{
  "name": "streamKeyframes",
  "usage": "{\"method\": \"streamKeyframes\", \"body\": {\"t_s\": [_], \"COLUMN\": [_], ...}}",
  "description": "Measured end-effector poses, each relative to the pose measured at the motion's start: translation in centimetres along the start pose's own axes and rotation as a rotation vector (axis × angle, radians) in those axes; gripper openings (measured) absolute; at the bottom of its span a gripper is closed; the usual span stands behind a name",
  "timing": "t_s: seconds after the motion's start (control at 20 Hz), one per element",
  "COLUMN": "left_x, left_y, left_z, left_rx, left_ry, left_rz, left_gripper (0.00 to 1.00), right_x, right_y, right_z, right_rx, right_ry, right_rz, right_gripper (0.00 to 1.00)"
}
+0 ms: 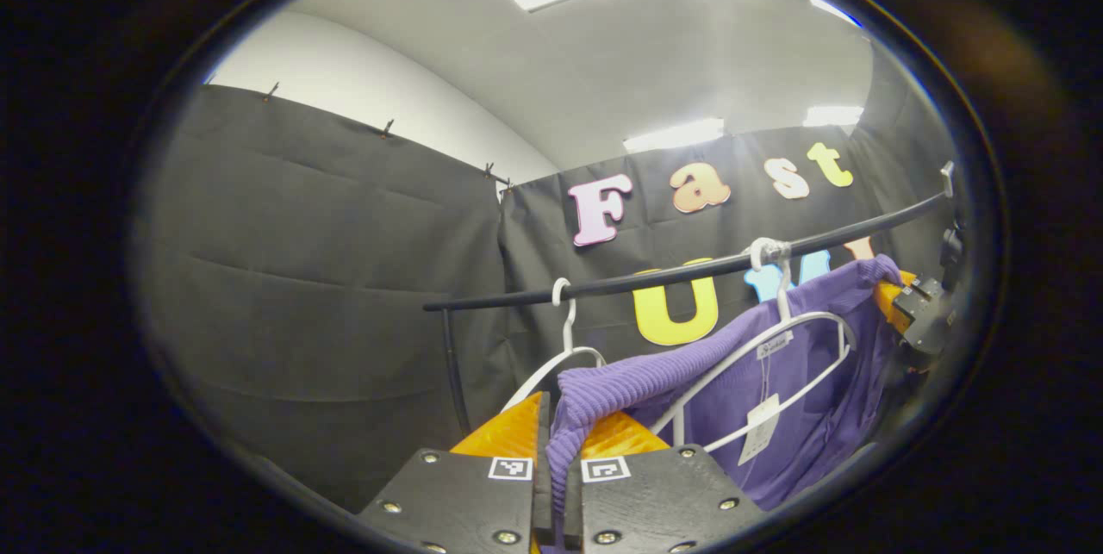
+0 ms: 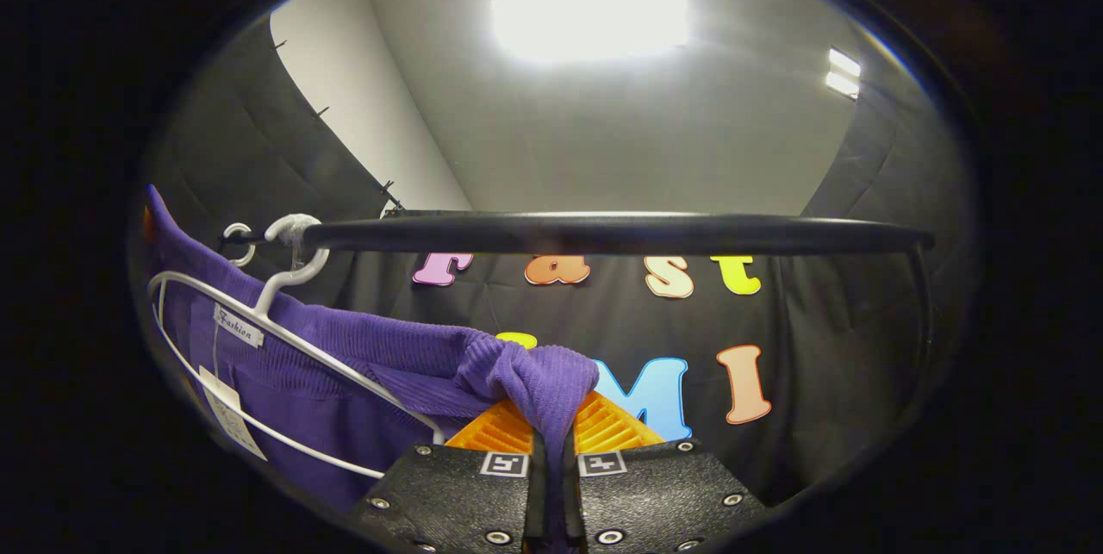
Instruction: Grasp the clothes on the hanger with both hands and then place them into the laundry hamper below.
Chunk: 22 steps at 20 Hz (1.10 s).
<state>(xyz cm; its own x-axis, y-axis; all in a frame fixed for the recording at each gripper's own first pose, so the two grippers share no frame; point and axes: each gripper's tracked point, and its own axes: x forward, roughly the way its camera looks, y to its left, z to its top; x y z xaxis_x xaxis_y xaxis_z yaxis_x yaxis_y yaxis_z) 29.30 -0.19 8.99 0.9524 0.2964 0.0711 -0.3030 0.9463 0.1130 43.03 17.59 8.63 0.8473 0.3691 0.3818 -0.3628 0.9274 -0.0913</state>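
Left gripper (image 1: 556,442): orange fingers closed on a fold of the purple knit sweater (image 1: 775,382), cloth pinched between both.
Right gripper (image 2: 551,433): fingers likewise clamped on a bunched edge of the sweater (image 2: 362,364); seen also at far right of the left gripper view (image 1: 896,300), gripping the garment's other end.
Sweater: stretched between the two grippers, just below the black rail (image 2: 603,233).
White hanger (image 1: 780,364): hooked on the rail, sweater draped around it, paper tag (image 1: 758,429) dangling.
Second white hanger (image 1: 560,347): on the rail, bare.
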Motion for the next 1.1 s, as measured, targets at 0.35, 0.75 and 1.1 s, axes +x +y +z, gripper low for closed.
{"method": "streamKeyframes", "body": {"t_s": [0.35, 0.75, 1.1], "left_x": [3.1, 5.7, 5.5], "left_y": [-0.4, -1.9, -2.0], "left_z": [-1.1, -5.0, -5.1], "left_rx": [0.011, 0.002, 0.014], "left_ry": [0.019, 0.093, 0.096], "left_rz": [-0.07, -0.141, -0.192], "left_gripper": [0.1, 0.06, 0.06], "right_x": [2.7, 3.8, 3.4], "right_y": [0.3, 0.5, 0.3], "right_z": [-3.6, -9.3, -12.9], "right_rx": [-0.001, 0.043, 0.1], "right_ry": [0.039, 0.164, 0.264], "right_rz": [-0.055, -0.05, -0.037], "right_gripper": [0.06, 0.06, 0.07]}}
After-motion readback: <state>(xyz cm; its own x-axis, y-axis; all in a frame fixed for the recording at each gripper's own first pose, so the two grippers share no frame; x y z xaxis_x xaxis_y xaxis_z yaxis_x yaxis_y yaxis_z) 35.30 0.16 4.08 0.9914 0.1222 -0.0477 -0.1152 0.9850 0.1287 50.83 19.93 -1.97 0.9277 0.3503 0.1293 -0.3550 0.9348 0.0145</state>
